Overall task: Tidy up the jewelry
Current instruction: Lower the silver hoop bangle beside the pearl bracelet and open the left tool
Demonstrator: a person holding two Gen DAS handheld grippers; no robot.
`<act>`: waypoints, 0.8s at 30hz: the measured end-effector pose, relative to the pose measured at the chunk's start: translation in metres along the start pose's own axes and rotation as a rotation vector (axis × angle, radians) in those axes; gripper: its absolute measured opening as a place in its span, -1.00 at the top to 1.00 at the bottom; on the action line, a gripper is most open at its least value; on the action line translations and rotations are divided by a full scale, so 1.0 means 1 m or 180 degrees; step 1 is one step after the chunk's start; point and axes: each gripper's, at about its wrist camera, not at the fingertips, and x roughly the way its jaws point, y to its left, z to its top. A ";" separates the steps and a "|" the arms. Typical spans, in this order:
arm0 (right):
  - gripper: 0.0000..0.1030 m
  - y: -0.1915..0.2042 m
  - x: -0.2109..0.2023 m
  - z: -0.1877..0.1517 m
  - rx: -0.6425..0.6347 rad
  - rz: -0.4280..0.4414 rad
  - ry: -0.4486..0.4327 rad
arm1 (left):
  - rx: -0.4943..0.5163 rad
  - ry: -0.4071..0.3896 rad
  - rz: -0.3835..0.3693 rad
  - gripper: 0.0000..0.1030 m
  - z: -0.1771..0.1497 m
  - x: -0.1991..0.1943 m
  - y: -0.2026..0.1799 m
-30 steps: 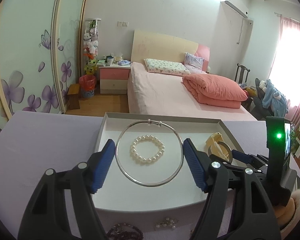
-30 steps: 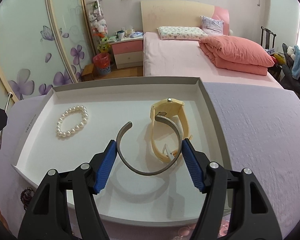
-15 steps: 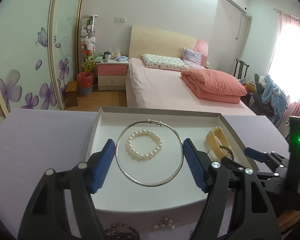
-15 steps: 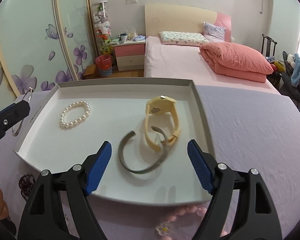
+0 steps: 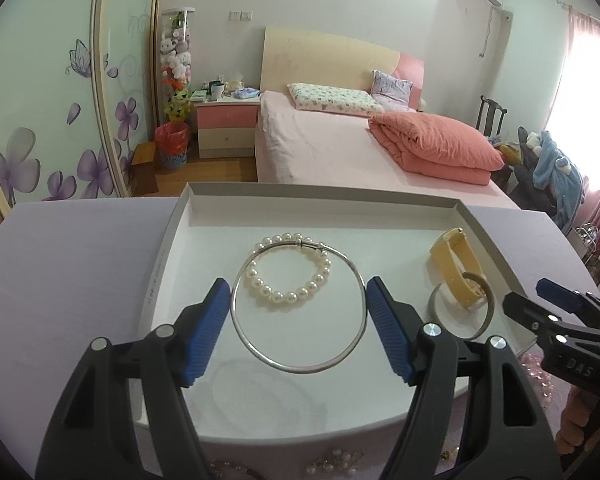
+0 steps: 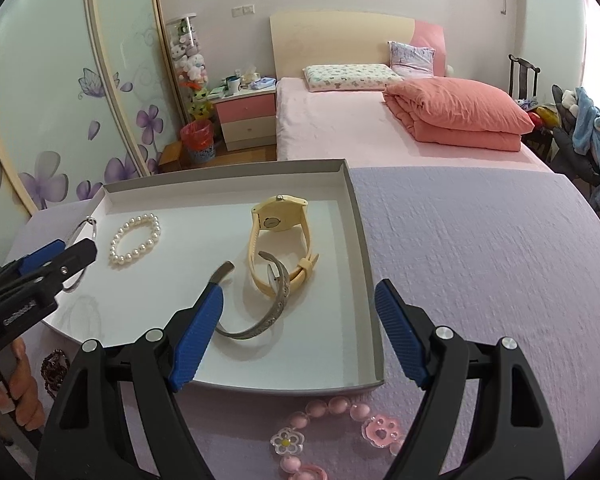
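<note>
My left gripper [image 5: 298, 292] is shut on a large thin silver hoop [image 5: 300, 366], which hangs a little above the white tray [image 5: 320, 194] and casts a shadow on its floor. Seen through the hoop, a pearl bracelet [image 5: 292, 296] lies in the tray. At the tray's right side a yellow watch [image 6: 280, 224] stands on edge, with a grey cuff bangle [image 6: 260, 326] leaning on its strap. My right gripper [image 6: 300, 292] is open over the tray's near right corner and holds nothing. Its left pad [image 6: 196, 336] stands close to the cuff.
A pink bead bracelet with flower charms [image 6: 340, 428] lies on the lilac tablecloth [image 6: 480, 260] in front of the tray. Dark beads [image 6: 54, 364] and small pearl pieces [image 5: 336, 462] lie by the tray's near left edge. A person's fingers [image 6: 24, 392] hold the left gripper.
My right gripper opened off the grey cuff and drew back; the cuff now rests in the tray against the watch. My left gripper sank with the hoop, which now overlaps the pearl bracelet.
</note>
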 end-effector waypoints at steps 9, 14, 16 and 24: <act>-0.52 0.000 0.000 -0.005 -0.0043 0.0032 -0.0007 | -0.0065 0.0044 -0.0032 -0.39 0.000 0.004 0.003; -0.51 0.004 -0.007 -0.008 -0.0075 0.0032 -0.0045 | -0.0138 -0.0086 -0.0054 -0.52 0.005 -0.014 0.008; -0.51 0.002 -0.011 -0.008 -0.0071 0.0036 -0.0078 | -0.0153 -0.0156 -0.0048 -0.52 0.005 -0.027 0.013; -0.51 -0.005 -0.044 -0.012 0.0000 0.0055 -0.0263 | -0.0180 -0.0397 0.0099 -0.52 -0.007 -0.090 0.038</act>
